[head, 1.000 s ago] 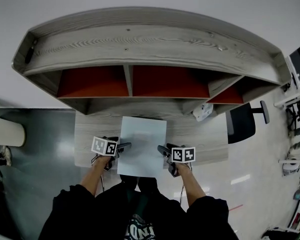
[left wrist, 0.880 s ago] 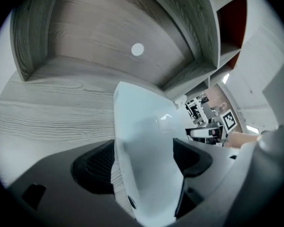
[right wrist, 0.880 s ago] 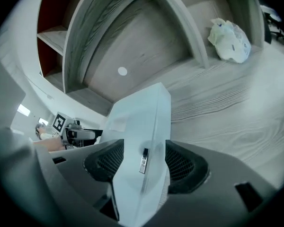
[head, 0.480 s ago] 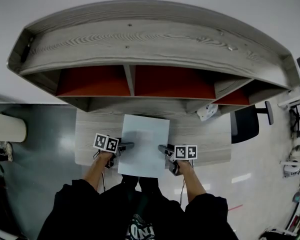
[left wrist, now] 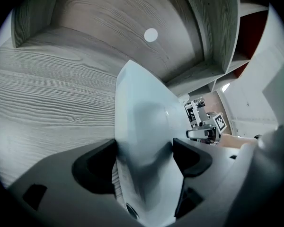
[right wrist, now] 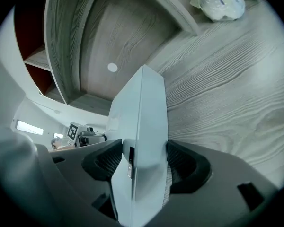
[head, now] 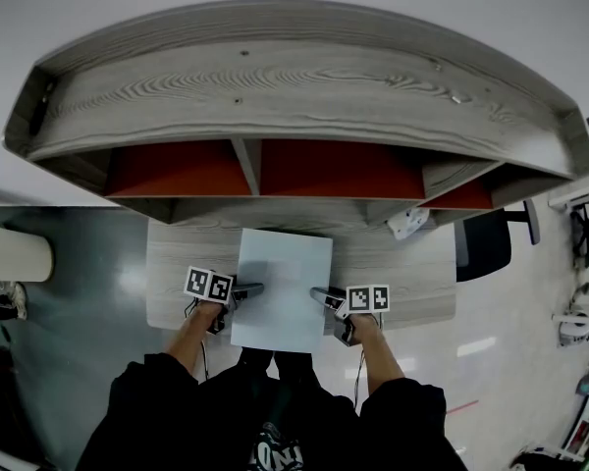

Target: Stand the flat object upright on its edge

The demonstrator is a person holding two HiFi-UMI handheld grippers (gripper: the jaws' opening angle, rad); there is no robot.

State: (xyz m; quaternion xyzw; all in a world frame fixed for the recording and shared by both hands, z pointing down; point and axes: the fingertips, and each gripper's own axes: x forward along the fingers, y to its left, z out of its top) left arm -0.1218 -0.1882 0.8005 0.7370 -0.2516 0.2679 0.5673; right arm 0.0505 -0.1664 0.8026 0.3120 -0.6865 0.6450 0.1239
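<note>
Flat object point(head: 283, 287): contact w/ desk point(head: 412, 273) unclear.

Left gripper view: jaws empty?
No, the panel fills the gap between the jaws of the left gripper, which close on its edge.

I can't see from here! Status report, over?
Left hand-held gripper clamps pale blue panel. Right hand-held gripper: jaws just opened wider, panel between them. Panel not upright yet, over desk. Nothing blocking.

Both forearms reach forward, left tool point(head: 250, 288) and right tool point(head: 320, 293) gripping the flat panel point(head: 283, 278), right jaws just opening wider.
</note>
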